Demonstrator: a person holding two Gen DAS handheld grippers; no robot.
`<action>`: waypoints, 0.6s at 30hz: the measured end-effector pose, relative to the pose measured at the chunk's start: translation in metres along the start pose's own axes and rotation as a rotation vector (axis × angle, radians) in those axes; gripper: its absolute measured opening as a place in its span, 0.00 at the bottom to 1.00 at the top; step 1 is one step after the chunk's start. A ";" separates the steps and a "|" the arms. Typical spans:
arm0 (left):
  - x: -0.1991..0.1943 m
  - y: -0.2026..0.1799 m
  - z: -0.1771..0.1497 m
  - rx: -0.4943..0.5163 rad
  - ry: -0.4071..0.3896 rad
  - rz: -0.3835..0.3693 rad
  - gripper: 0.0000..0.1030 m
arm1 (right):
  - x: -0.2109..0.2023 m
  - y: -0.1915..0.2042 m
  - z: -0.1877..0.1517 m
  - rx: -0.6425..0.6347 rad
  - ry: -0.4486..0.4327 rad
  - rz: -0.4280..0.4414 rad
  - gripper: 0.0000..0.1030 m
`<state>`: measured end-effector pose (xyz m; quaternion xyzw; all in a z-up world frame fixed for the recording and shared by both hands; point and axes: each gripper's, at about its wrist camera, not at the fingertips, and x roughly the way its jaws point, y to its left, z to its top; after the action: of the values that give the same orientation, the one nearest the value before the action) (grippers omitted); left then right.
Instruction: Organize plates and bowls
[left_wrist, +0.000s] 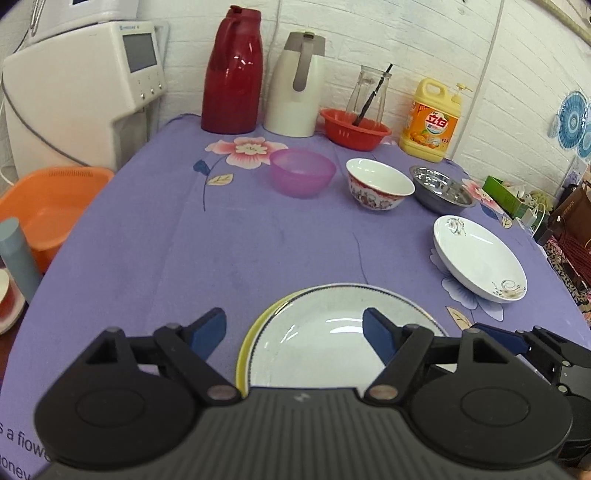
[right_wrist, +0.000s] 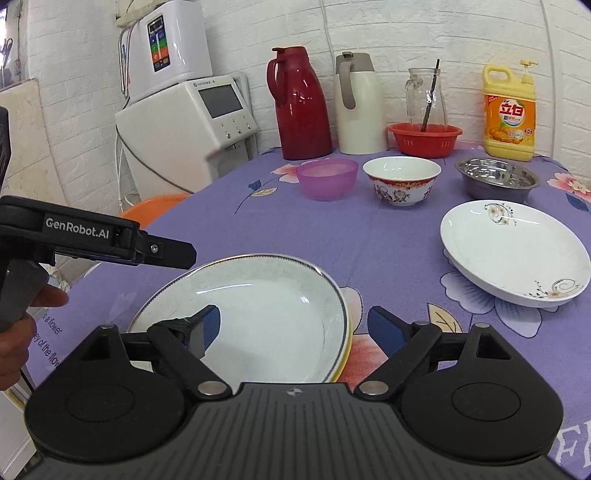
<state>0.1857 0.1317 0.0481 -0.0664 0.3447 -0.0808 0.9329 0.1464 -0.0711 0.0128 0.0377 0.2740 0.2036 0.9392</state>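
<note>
Left wrist view: left tongs (left_wrist: 293, 334) wide apart, nothing gripped, above near rim of grey-rimmed plate (left_wrist: 332, 332). That plate sits on yellow plate (left_wrist: 245, 350), near desk (left_wrist: 166, 240) edge. White plate (left_wrist: 478, 258) well right. Pink bowl (left_wrist: 302, 177), patterned bowl (left_wrist: 378, 188), steel bowl (left_wrist: 441, 188) in row behind.

Right wrist view: right tongs (right_wrist: 295, 330) wide apart, empty, straddling stacked plates' right rim. Left tongs (right_wrist: 166, 253) over stack's left side.
</note>
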 end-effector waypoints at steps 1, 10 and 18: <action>0.004 -0.006 0.002 0.008 0.003 -0.009 0.73 | -0.001 -0.005 0.001 0.011 -0.003 -0.008 1.00; 0.040 -0.069 0.017 0.073 0.036 -0.050 0.73 | -0.031 -0.071 0.008 0.118 -0.075 -0.190 1.00; 0.062 -0.121 0.022 0.121 0.076 -0.090 0.73 | -0.053 -0.129 0.003 0.225 -0.109 -0.293 1.00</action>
<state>0.2336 0.0027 0.0473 -0.0221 0.3709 -0.1458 0.9169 0.1540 -0.2103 0.0182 0.1130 0.2464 0.0307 0.9621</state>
